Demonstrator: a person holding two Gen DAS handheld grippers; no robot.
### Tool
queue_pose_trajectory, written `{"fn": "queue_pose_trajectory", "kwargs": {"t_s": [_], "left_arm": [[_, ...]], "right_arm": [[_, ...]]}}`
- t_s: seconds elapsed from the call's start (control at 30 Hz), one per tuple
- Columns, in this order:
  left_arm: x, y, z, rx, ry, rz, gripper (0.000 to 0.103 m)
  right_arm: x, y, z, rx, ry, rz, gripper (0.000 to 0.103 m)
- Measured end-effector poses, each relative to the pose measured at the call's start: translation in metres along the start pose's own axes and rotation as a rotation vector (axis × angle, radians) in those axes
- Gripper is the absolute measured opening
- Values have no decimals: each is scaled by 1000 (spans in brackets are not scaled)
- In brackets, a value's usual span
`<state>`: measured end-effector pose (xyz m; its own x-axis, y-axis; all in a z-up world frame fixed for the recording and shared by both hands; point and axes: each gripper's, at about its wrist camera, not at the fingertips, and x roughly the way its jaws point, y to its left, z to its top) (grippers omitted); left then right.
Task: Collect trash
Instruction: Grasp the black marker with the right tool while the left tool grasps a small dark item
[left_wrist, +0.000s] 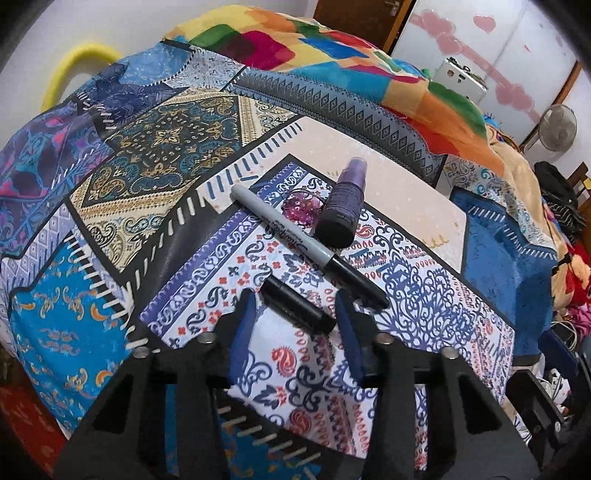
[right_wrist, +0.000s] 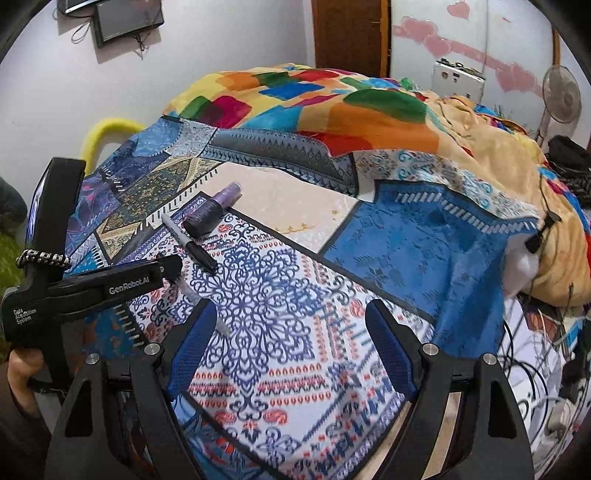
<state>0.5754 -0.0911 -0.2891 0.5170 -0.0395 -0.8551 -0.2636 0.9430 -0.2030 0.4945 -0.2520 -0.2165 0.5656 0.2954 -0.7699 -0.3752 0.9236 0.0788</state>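
Note:
On the patterned bed cover (left_wrist: 303, 373) lie a grey-and-black marker (left_wrist: 306, 247), a second black pen (left_wrist: 295, 302), a purple bottle (left_wrist: 341, 205) on its side and a pink glittery item (left_wrist: 299, 210) behind the marker. My left gripper (left_wrist: 295, 301) is open, its blue pads on either side of the black pen's near end. In the right wrist view the marker (right_wrist: 188, 243) and bottle (right_wrist: 212, 214) lie far left, next to the left gripper's body (right_wrist: 92, 288). My right gripper (right_wrist: 291, 310) is open and empty above the cover.
A colourful blanket (left_wrist: 332, 62) is heaped at the back of the bed, and orange bedding (right_wrist: 498, 147) at the right. A yellow curved tube (left_wrist: 77, 70) stands at the far left. A fan (right_wrist: 561, 96) and cables (right_wrist: 535, 362) are beyond the bed's right edge.

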Motion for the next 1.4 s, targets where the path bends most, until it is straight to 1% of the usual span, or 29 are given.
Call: {"fn": "queue_pose_trajectory", "kwargs": {"t_s": [0.07,0.1,0.17,0.23,0.3,0.37,0.4,0.5,0.67,0.77,0.8,0.87,0.93,0.97,1.07,1.17,1.27,1.4], "left_arm": [[1,-1,-2,18,-16,19,30],[0,0,-3,29,-20,24,25],[0,2,-6,60,-29,17,24],[-4,8,-10,78,-33,6,21],[-7,14,-12,93,-34,-7,18],[-10,22,-12,96,-28,-25,16],[-11,26,-13,91,-23,-39,15],[-14,35,-14,70,-15,-61,14],[-26,42,-16,68,-24,-85,13],[-35,43,-16,80,-41,-85,13],[-38,43,-16,83,-45,-84,13],[-41,45,-15,84,-52,-84,13],[-46,47,-15,80,-57,-86,13],[-48,49,-15,80,-57,-87,13],[-57,53,-17,81,-61,-91,13],[-67,55,-18,80,-69,-92,13],[-83,58,-20,80,-84,-93,13],[-114,61,-21,84,-125,-100,13]], "right_arm": [[6,3,4,-19,-5,4,80],[9,3,6,-26,-4,12,79],[15,8,10,-45,3,42,77],[23,14,16,-66,13,82,73],[31,21,19,-89,29,125,64],[44,30,25,-117,54,156,58],[50,34,27,-127,66,167,53],[70,49,35,-155,109,202,43],[91,71,40,-219,139,217,40],[100,82,37,-246,159,212,32],[101,85,37,-259,154,199,28],[99,92,34,-293,136,181,26],[99,96,31,-325,133,168,16],[97,98,30,-335,137,179,13],[93,99,27,-316,171,236,12],[85,105,21,-319,173,222,11],[74,105,19,-264,175,236,11],[50,105,23,-212,138,223,11]]}}
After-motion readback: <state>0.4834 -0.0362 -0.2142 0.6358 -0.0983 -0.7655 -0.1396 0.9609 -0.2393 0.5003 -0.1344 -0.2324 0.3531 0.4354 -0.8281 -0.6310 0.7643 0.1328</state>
